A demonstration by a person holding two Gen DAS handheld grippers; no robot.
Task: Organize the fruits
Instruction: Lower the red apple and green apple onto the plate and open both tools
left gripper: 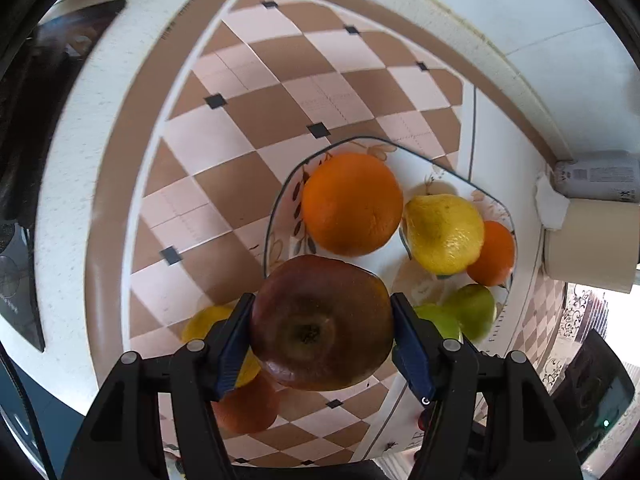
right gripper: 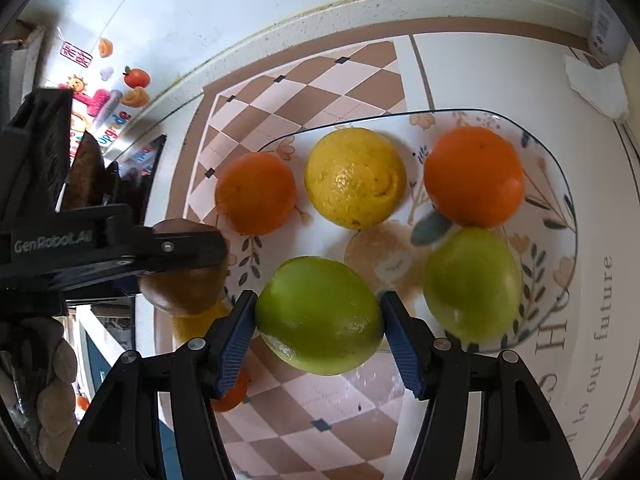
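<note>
The left gripper [left gripper: 322, 344] is clamped on a dark red apple [left gripper: 322, 322], brown and soft-looking round its dimple, held up over the near left rim of the plate [left gripper: 280, 208]. The right gripper [right gripper: 318, 320] squeezes a shiny green lime [right gripper: 320, 316] over the plate's near edge. On the plate sit a second lime [right gripper: 472, 284], a bumpy yellow lemon [right gripper: 355, 176] and two oranges — one at the left [right gripper: 256, 194], one at the right [right gripper: 474, 176]. The fruits stand close together, with a bare patch in the plate's middle. Off the plate, under the apple, lie another lemon [left gripper: 204, 322] and another orange [left gripper: 248, 408] on the checked mat [left gripper: 248, 120]. The left gripper shows in the right view, near the plate's left rim. Past the mat are a white counter [left gripper: 60, 200] and a wall — a paper roll [left gripper: 592, 244] stands at the right.
</note>
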